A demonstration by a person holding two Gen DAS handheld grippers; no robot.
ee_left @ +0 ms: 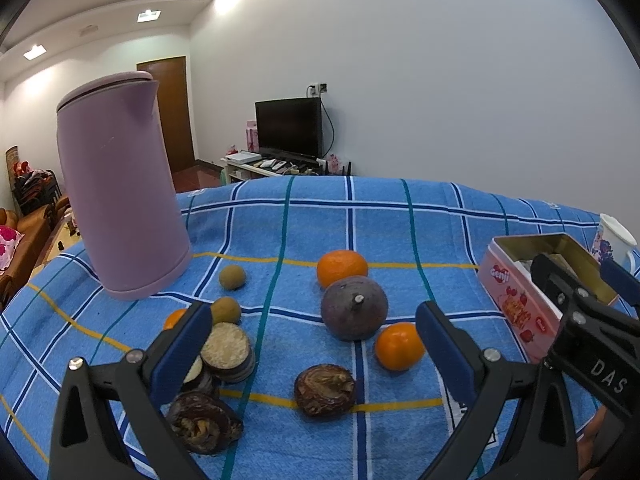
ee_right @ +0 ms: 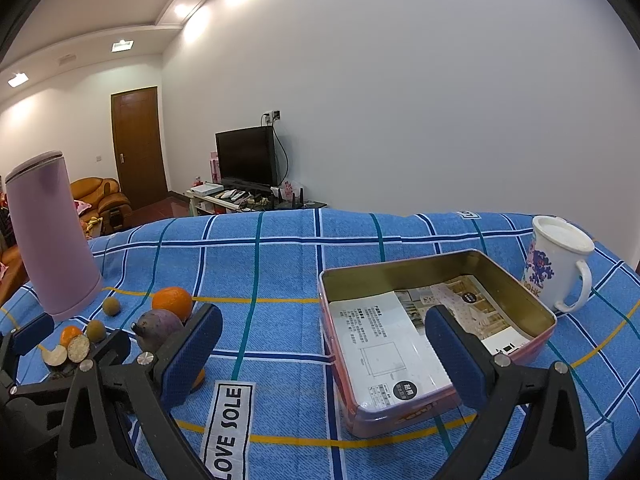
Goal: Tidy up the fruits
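Left tongs (ee_left: 314, 338), right tongs (ee_right: 324, 344) agape; wrinkled, possibly dried fruit (ee_left: 325, 391); rectangular tin (ee_right: 400, 272).

"LOVE SOLE" on the cloth label (ee_right: 229, 428) — "DAS" on the right gripper (ee_left: 608, 376).

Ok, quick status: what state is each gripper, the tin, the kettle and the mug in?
left gripper: open, empty
right gripper: open, empty
tin: lid off, no fruit inside, only a printed paper
kettle: upright, lid closed
mug: upright, contents unclear
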